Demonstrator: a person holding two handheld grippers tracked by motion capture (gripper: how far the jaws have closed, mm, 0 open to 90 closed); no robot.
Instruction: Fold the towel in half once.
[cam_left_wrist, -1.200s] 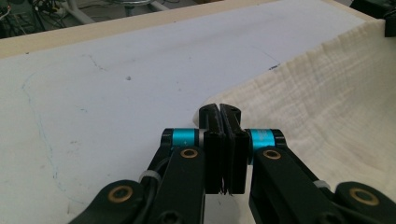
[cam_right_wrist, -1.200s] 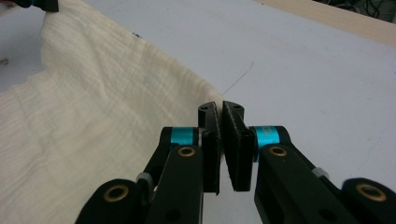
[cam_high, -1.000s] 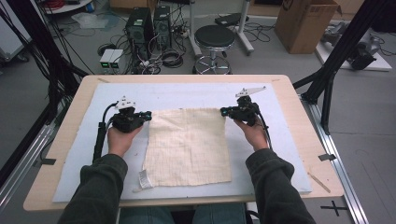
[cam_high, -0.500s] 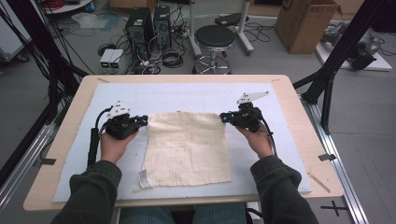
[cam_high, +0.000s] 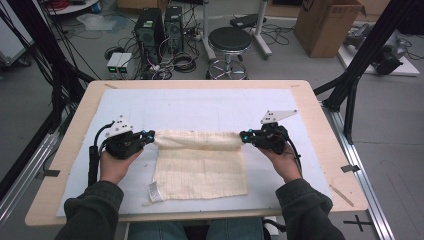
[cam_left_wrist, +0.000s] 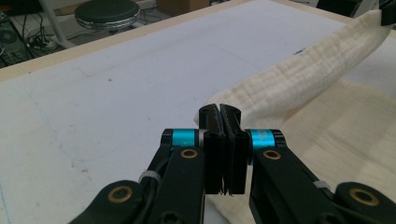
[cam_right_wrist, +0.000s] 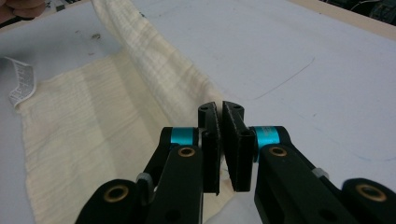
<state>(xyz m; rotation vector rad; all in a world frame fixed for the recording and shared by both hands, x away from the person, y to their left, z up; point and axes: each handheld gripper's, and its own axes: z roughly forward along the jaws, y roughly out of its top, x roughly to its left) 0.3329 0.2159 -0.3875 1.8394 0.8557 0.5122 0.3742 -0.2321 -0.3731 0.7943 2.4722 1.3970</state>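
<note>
On white table mat (cam_high: 200, 107), soft, light waffle-weave cloth (cam_high: 200, 170), sagging between clamps. Pinched at far corners by left gripper (cam_high: 148, 135) and right gripper (cam_high: 244, 136). Best held at corners.

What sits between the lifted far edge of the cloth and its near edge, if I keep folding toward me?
Nothing visible. Both the left gripper and right gripper are shut on the cloth at its far corners; only the cloth's own flat surface and bare white mat lie along that path.
</note>
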